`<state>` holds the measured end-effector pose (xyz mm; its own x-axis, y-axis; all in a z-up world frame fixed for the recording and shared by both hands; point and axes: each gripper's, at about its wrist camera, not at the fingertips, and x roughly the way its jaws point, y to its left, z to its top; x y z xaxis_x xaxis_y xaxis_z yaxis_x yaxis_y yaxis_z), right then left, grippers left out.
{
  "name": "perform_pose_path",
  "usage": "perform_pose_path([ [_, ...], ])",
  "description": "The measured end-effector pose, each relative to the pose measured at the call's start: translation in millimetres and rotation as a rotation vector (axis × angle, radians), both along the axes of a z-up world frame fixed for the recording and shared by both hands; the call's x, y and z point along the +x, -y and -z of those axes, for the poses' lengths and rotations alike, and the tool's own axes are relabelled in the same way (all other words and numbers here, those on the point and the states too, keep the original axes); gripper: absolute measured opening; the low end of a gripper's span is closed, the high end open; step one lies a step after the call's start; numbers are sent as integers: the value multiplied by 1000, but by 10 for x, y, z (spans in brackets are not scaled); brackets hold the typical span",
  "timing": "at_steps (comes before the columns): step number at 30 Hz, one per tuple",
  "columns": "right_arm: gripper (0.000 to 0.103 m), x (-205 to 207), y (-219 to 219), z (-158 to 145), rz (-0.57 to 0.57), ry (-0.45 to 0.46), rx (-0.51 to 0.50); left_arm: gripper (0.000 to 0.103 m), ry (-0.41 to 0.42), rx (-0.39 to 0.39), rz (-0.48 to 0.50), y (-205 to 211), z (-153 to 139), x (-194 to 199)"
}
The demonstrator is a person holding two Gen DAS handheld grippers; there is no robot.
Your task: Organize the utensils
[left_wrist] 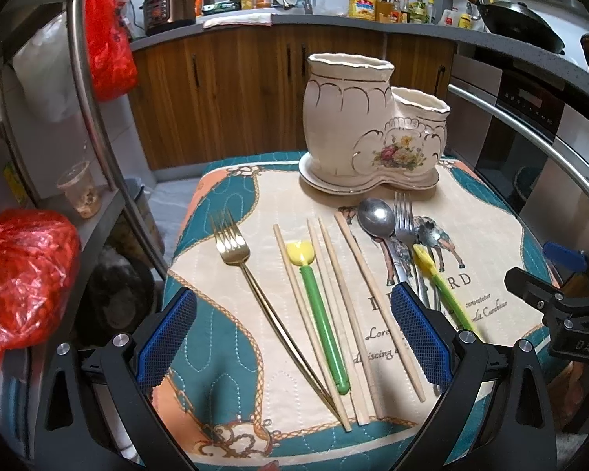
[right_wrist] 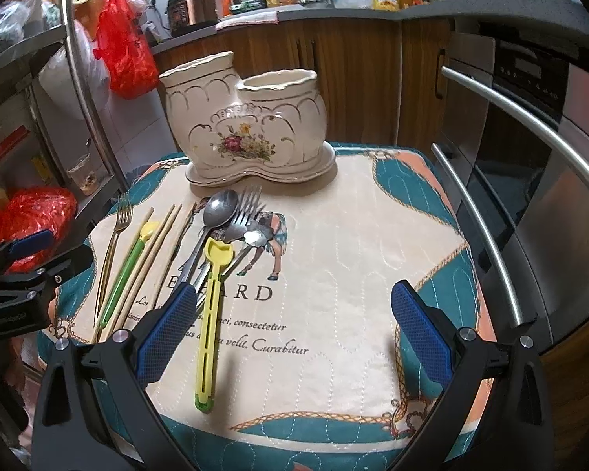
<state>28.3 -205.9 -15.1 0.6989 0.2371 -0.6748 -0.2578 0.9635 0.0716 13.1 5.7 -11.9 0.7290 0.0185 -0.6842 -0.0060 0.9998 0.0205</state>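
A cream ceramic two-pot utensil holder (left_wrist: 373, 125) (right_wrist: 247, 125) stands empty at the back of the quilted mat. On the mat lie a gold fork (left_wrist: 255, 294) (right_wrist: 112, 251), several wooden chopsticks (left_wrist: 349, 314) (right_wrist: 153, 251), a green-handled yellow tulip utensil (left_wrist: 318, 314) (right_wrist: 127, 271), a steel spoon (left_wrist: 377, 219) (right_wrist: 218, 208), a steel fork (left_wrist: 404, 219) (right_wrist: 247, 206) and a yellow-green slotted utensil (right_wrist: 210, 314) (left_wrist: 443, 286). My left gripper (left_wrist: 294, 333) is open above the chopsticks and holds nothing. My right gripper (right_wrist: 294, 333) is open above the mat, right of the slotted utensil, and holds nothing.
The mat (right_wrist: 353, 235) covers a small stool. A metal rack with red bags (left_wrist: 23, 274) stands at the left. An oven with steel handles (right_wrist: 530, 196) is at the right. Wooden cabinets (left_wrist: 235, 90) and a cluttered counter are behind.
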Motion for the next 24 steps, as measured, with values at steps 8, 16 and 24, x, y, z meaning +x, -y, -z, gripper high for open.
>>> perform_pose_path([
  [8,98,53,-147,0,-12,30,-92,98,-1,31,-34,-76,67,62],
  [16,98,128,-172,71,-24,-20,-62,98,19,43,-27,-112,66,74],
  [24,98,164,-234,78,-113,-44,-31,98,38,18,-9,-166,37,52],
])
